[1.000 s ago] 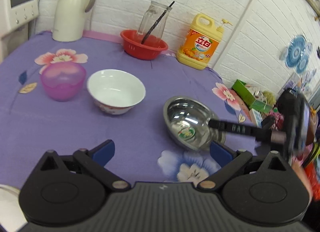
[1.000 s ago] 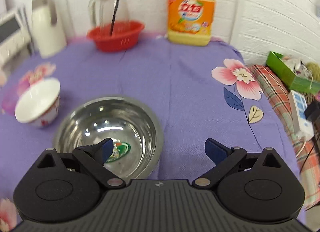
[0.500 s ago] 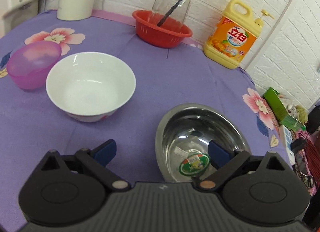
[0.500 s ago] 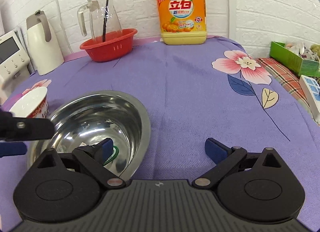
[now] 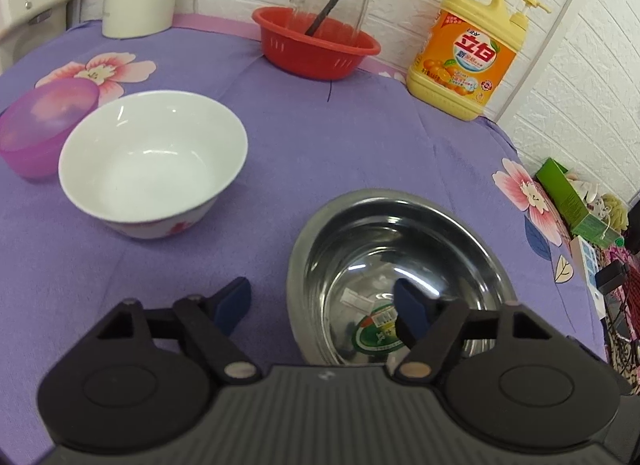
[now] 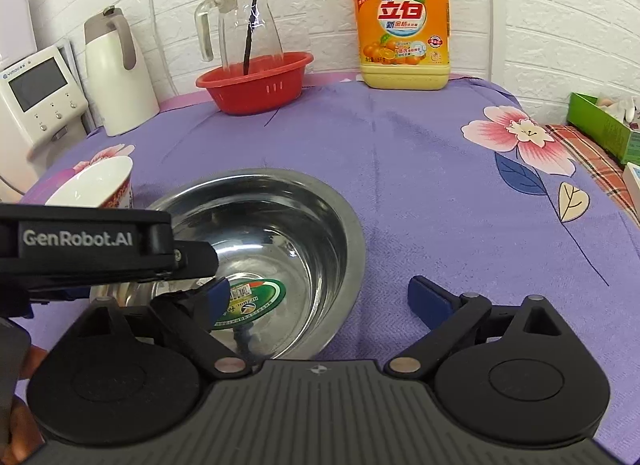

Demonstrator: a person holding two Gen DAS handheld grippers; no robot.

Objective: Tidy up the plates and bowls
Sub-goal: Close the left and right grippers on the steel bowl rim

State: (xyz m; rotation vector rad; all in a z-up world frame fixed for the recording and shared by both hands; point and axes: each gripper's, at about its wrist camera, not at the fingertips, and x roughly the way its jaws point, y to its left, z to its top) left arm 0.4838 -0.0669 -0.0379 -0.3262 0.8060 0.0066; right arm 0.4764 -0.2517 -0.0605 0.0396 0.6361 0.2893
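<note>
Steel bowl (image 5: pixel 400 265) sits lower centre-right of the left wrist view, upright on the purple flowered cloth (image 5: pixel 320 137); in the right wrist view it's lower centre-left (image 6: pixel 280 233). Round green/white sticker on its inside bottom w/ a barcode; the print is too small to read.

Left gripper (image 5: pixel 324 305): jaws have just been closing, now abt half apart, straddling the bowl's near-left rim, one blue pad outside on the cloth, the other inside over the sticker. Pads not pressing on the rim as far as I can see. In the right wrist view its black body comes in from the left edge, marked "GenRobot.AI".

Right gripper (image 6: pixel 316 301): jaws wide apart, straddling the bowl's near-right rim, left pad inside by the sticker, right pad outside above the cloth. Not clamped on anything.

White bowl (image 5: pixel 152 161), red pattern on the outside, upright, centre-left of the left wrist view, apart from the steel one. Purple plastic bowl (image 5: pixel 44 125) just beside it at far left; can't tell if they touch.

Further back, top centre: red basket (image 6: pixel 256 83) w/ a glass jug (image 6: pixel 248 25) standing in it, dark stick in the jug. Upper right of that: yellow-orange detergent bottle (image 6: pixel 402 25), label reads "Liby" and "立白", oranges pictured. Upper left: white thermos jug (image 6: pixel 118 77), and a white appliance (image 6: pixel 40 101) w/ a screen, small brand text not legible. Green box (image 6: pixel 600 125) at right edge.
</note>
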